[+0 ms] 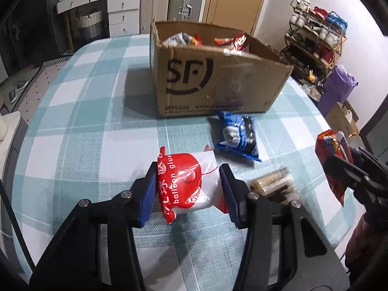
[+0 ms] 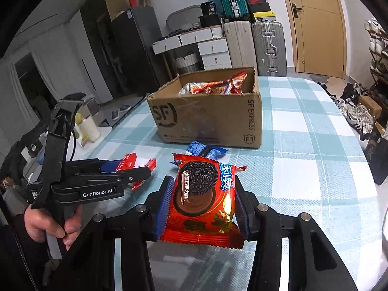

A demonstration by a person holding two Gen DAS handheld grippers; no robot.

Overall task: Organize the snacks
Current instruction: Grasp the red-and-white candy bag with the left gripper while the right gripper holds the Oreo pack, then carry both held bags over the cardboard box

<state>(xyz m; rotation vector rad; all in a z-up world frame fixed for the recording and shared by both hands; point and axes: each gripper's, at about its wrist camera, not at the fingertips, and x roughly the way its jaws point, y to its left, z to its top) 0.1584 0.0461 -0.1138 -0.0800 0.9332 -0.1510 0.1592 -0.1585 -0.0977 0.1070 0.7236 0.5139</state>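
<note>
We hold two snacks above the table [image 1: 80, 121], one in each gripper. In our left gripper [image 1: 188, 189] sits a red and white packet [image 1: 186, 181] printed "balloon glue"; the blue pads [image 1: 149, 194] press on both its sides, so the fingers are clamped on it. From the right wrist view the same packet [image 2: 139, 166] shows only as red and white ends sticking out past the left gripper [image 2: 135, 173], whose handle a hand [image 2: 52, 228] grips.

In our right gripper [image 2: 202, 203] is a red Oreo pack [image 2: 203, 198], upright, with a cookie pictured on its front. The ridged blue pads [image 2: 166, 206] squeeze it from left and right, so these fingers too are shut on their snack. In the left wrist view the Oreo pack [image 1: 331, 160] appears at the right edge, held by the right gripper [image 1: 339, 167].

On the checked cloth between us and the box lies a blue pack [image 1: 238, 135], flat, just in front of the cardboard box [image 1: 218, 82]. Near our left gripper's right finger lies a clear pack of brown rolls [image 1: 274, 184], blurred.

The box stands open on the table, marked "SF", with several red and silver snack bags [image 2: 215, 84] inside. Behind the table stand suitcases [image 2: 266, 46], white drawers [image 2: 213, 51] and a wooden door [image 2: 317, 24]; a shoe rack [image 1: 315, 38] stands to the right.
</note>
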